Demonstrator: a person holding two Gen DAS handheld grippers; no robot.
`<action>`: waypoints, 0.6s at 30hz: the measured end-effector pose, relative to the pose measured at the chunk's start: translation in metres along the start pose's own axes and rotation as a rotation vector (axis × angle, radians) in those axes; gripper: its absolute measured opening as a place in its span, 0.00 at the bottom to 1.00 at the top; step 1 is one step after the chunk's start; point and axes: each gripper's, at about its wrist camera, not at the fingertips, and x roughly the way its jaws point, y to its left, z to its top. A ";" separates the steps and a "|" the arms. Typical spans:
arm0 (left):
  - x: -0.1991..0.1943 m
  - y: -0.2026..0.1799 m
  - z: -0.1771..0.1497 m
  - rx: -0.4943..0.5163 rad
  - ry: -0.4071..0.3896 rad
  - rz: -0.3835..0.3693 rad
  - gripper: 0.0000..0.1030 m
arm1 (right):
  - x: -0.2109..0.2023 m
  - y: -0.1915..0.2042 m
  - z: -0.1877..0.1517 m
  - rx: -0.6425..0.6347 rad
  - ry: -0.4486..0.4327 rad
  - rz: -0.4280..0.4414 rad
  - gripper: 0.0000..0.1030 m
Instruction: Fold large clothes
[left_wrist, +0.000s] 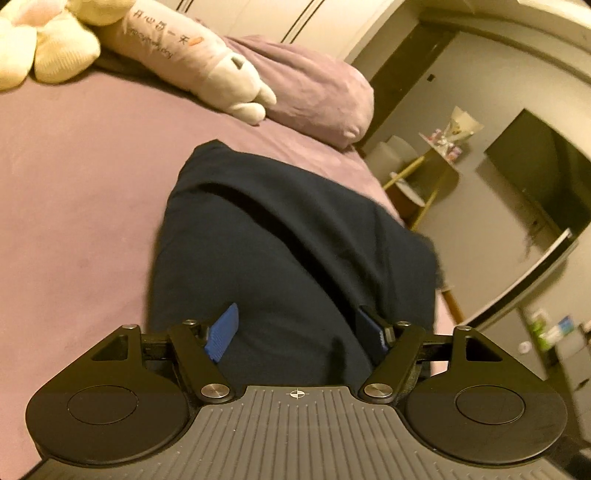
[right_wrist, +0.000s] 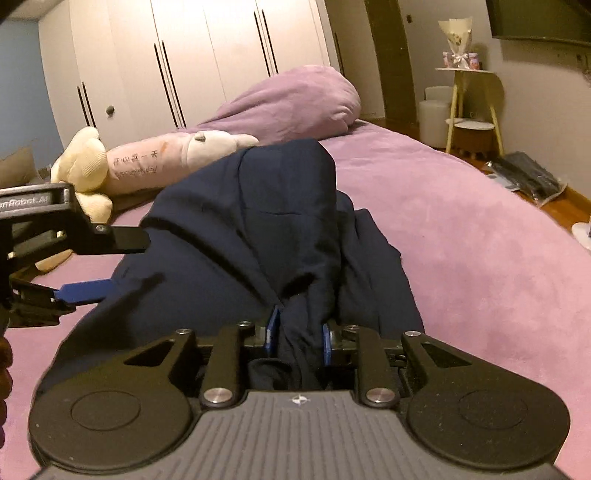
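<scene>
Navy cloth, soft and matte, lies bunched in thick rounded folds on the bed (right_wrist: 461, 229), whose velvety lilac cover runs to the far edge. My right claw (right_wrist: 298, 334) pinches a gathered ridge of this dark garment (right_wrist: 258, 206) between its ribbed blue pads (right_wrist: 272, 325). My left claw (left_wrist: 299, 334) gapes wide over the cloth, gripping nothing. The claws' bodies hide the garment's near edge.

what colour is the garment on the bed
Dark navy blue garment, plain, no pattern; clearest in the right wrist view.
</scene>
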 end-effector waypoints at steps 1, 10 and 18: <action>0.002 -0.002 -0.002 0.028 -0.002 0.014 0.77 | 0.001 -0.001 0.000 0.017 -0.004 0.020 0.23; -0.002 -0.001 -0.007 0.062 -0.012 0.018 0.81 | -0.047 0.012 0.055 0.115 -0.131 0.063 0.30; -0.002 0.001 -0.005 0.072 -0.013 0.020 0.84 | 0.042 0.041 0.090 0.076 -0.053 0.041 0.24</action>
